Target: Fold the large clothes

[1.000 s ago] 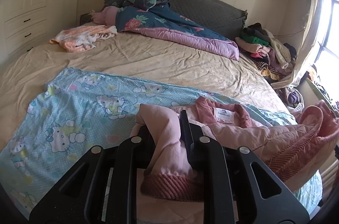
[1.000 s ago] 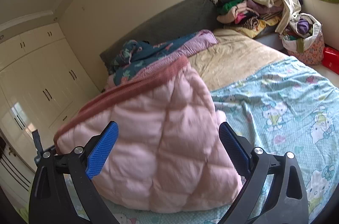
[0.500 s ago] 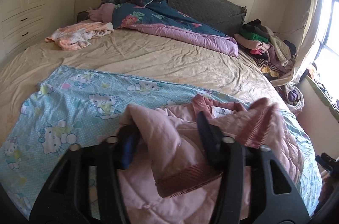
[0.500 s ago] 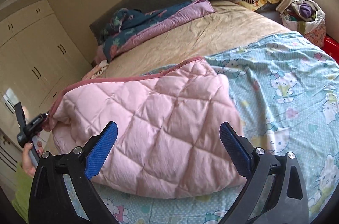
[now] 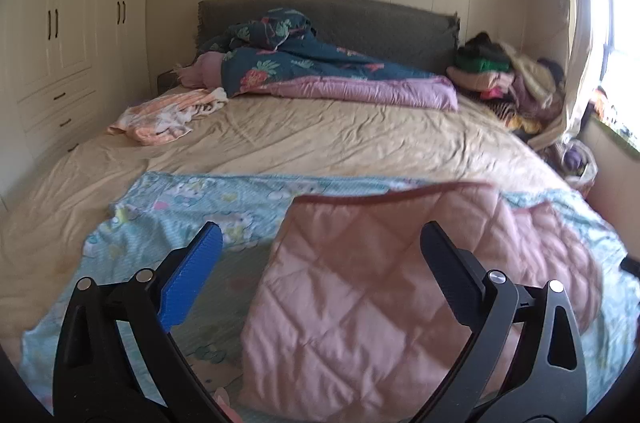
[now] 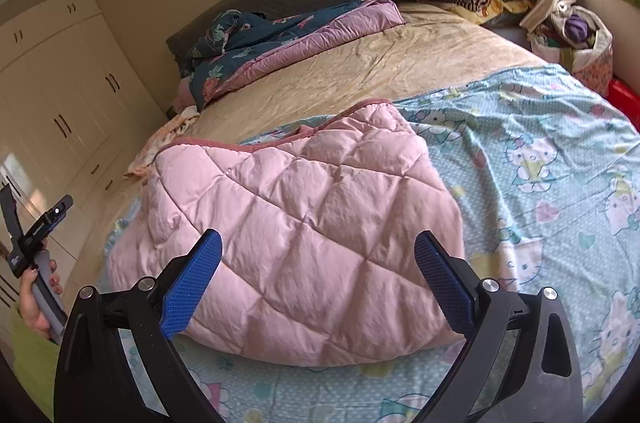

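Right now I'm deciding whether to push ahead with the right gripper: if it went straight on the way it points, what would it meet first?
Most likely the pink quilted jacket, lying folded just beyond the open right gripper; depth is uncertain.

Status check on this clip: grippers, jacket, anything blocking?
Left gripper just opened, nothing between pads. Right gripper open, empty. Pink jacket folded on blue sheet. Nothing in the way.

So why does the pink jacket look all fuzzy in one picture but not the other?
Left wrist view: the pink jacket is smeared with motion blur and in dimmer light. Right wrist view: it is sharp and brightly lit, quilting clear; the fisheye bends the bed edges in both.
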`<state>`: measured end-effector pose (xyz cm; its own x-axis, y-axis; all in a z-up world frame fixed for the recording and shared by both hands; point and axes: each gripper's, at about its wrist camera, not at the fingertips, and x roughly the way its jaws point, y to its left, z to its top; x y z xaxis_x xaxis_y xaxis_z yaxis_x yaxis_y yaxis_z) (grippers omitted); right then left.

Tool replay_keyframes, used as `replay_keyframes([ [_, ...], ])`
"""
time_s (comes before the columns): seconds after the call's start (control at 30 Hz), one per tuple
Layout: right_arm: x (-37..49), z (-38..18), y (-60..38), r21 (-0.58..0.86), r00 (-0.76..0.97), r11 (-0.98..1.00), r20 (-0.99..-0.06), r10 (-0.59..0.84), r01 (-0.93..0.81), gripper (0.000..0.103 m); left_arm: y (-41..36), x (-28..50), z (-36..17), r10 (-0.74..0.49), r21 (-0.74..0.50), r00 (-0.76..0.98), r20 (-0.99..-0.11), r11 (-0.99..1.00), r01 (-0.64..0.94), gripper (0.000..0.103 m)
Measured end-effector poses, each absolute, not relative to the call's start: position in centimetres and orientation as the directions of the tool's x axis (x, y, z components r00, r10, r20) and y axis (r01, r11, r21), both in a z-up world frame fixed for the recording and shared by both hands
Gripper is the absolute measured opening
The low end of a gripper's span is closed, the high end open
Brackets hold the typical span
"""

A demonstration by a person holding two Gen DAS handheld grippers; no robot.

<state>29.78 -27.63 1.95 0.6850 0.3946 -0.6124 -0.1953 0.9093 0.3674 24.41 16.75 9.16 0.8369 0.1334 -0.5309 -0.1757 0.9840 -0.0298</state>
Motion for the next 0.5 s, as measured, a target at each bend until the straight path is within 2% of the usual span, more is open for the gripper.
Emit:
replay_keyframes([
  [0.23, 29.4, 1.8, -27.9, 0.264, 0.703, 0.945, -0.635, 0.319, -0.190, 0.097, 18.0, 24.0, 6.3, 0.157, -0.004, 0.783, -0.602, 0.980, -0.200, 0.093],
  [0.5, 29.0, 1.3, -28.0, 0.225, 0.706, 0.956, -0.646, 0.290, -0.187, 0.098, 18.1, 23.2, 4.2, 0.155, 0.006, 0.746, -0.648, 0.980, -0.199, 0.093],
])
